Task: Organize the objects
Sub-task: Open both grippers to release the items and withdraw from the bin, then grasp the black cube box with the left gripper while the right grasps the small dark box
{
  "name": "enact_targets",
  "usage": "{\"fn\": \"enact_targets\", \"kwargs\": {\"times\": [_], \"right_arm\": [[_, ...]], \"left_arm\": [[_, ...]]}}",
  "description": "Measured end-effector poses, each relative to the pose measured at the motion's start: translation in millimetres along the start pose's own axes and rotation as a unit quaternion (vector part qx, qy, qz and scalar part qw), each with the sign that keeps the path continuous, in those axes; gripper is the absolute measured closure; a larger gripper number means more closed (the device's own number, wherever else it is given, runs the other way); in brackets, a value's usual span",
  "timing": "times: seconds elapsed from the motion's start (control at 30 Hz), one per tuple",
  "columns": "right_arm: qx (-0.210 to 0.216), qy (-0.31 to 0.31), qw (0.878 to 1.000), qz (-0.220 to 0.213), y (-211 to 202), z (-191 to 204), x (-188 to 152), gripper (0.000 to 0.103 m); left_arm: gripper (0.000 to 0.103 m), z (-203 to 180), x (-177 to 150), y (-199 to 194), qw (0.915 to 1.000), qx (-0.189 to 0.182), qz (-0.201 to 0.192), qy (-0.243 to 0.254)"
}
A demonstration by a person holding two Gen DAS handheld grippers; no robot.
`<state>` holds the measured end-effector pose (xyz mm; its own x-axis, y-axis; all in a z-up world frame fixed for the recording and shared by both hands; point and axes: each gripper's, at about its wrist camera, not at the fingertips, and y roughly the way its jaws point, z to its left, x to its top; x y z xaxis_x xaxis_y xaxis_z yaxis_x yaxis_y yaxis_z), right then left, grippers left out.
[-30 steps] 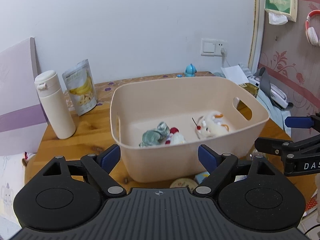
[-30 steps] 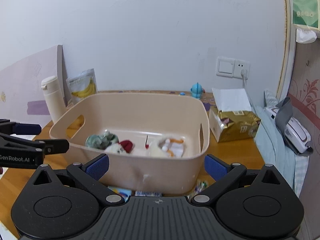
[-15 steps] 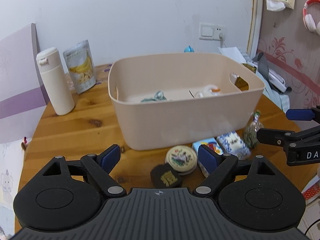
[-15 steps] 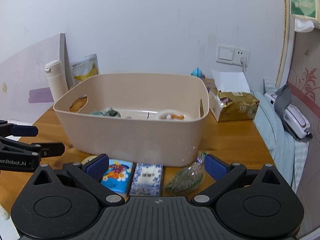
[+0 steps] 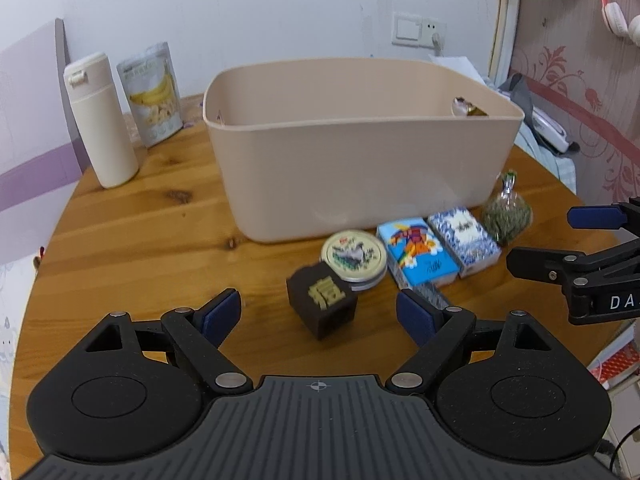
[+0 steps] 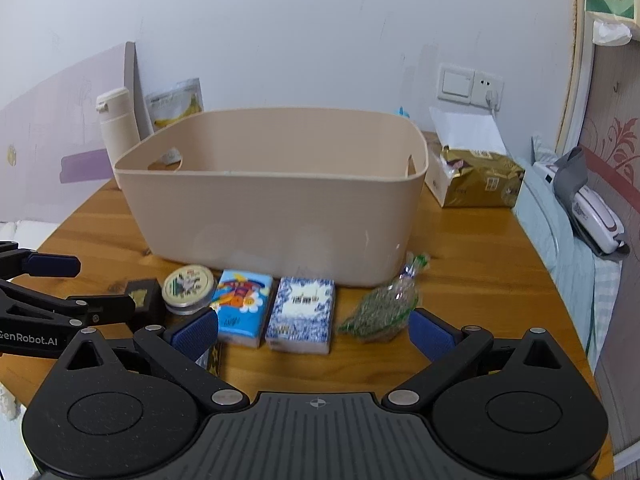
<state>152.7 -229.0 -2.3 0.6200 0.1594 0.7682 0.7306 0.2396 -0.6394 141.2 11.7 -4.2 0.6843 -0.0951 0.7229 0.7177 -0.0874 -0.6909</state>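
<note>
A beige plastic bin (image 5: 360,152) (image 6: 276,200) stands on the round wooden table (image 5: 132,240); its inside is hidden from here. In front of it lie a dark brown block with a gold character (image 5: 322,300) (image 6: 142,298), a round tin (image 5: 354,254) (image 6: 188,286), a colourful blue tissue pack (image 5: 416,256) (image 6: 242,306), a blue-and-white tissue pack (image 5: 464,240) (image 6: 302,306) and a clear bag of green bits (image 5: 506,212) (image 6: 380,310). My left gripper (image 5: 320,316) is open and empty, just short of the block. My right gripper (image 6: 314,334) is open and empty, above the tissue packs.
A cream bottle (image 5: 100,120) and a banana snack pouch (image 5: 154,94) stand at the back left. A gold tissue box (image 6: 474,176) sits right of the bin. A small dark packet (image 6: 214,356) lies by my right gripper's left finger. The table edge curves close on both sides.
Both grippers have pulled back and dropped lower. The bin's inside has gone out of sight and the row of small items in front of it has come into view.
</note>
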Motion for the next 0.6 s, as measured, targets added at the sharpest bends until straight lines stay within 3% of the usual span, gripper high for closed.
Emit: {"fn": "enact_targets", "kwargs": {"times": [0.6], "right_arm": [[0.025,-0.027,0.997,0.064,22.7,20.7,-29.6,0.0]], "left_arm": [[0.017,5.7,-25.9,18.7,0.9991,-0.005,0.042,-0.005]]}}
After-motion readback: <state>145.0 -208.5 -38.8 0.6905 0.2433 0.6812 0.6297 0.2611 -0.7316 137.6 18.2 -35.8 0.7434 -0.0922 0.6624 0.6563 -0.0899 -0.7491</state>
